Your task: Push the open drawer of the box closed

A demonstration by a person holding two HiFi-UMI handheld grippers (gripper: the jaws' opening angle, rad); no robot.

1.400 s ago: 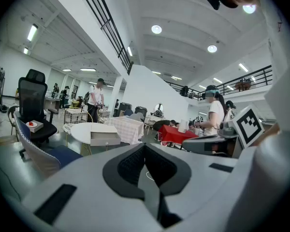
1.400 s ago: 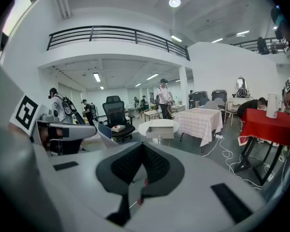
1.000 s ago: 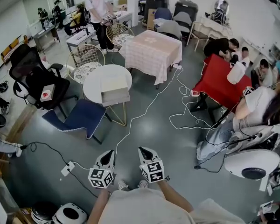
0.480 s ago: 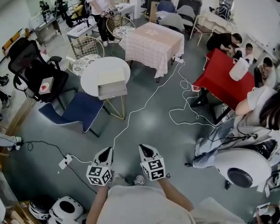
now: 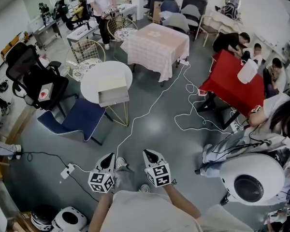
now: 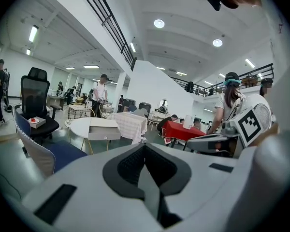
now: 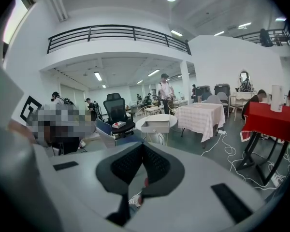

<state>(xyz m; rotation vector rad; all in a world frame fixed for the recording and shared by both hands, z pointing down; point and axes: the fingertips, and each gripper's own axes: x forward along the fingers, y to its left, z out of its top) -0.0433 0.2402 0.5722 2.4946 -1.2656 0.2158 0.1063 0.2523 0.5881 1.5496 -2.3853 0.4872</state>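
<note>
A cream box point(image 5: 111, 84) stands on a round white table point(image 5: 94, 79) far ahead across the floor. Its grey drawer point(image 5: 113, 99) sticks out toward me, open. The box also shows small in the left gripper view point(image 6: 104, 129) and in the right gripper view point(image 7: 155, 125). My left gripper point(image 5: 109, 158) and right gripper point(image 5: 149, 154) hang side by side low in the head view, over the floor and far from the table. Both point forward. Each has its jaws closed together with nothing between them, in the left gripper view point(image 6: 145, 151) and the right gripper view point(image 7: 142, 151).
A blue lounge chair point(image 5: 75, 120) and a black office chair point(image 5: 31, 79) stand left of the table. A white cable point(image 5: 150, 112) runs over the floor ahead. A checked-cloth table point(image 5: 157, 45), a red table point(image 5: 229, 83) and seated people lie beyond and to the right.
The view has shifted forward and a shoe now shows between the grippers. The white helmet at lower right has slid left. Both grippers keep their pose.
</note>
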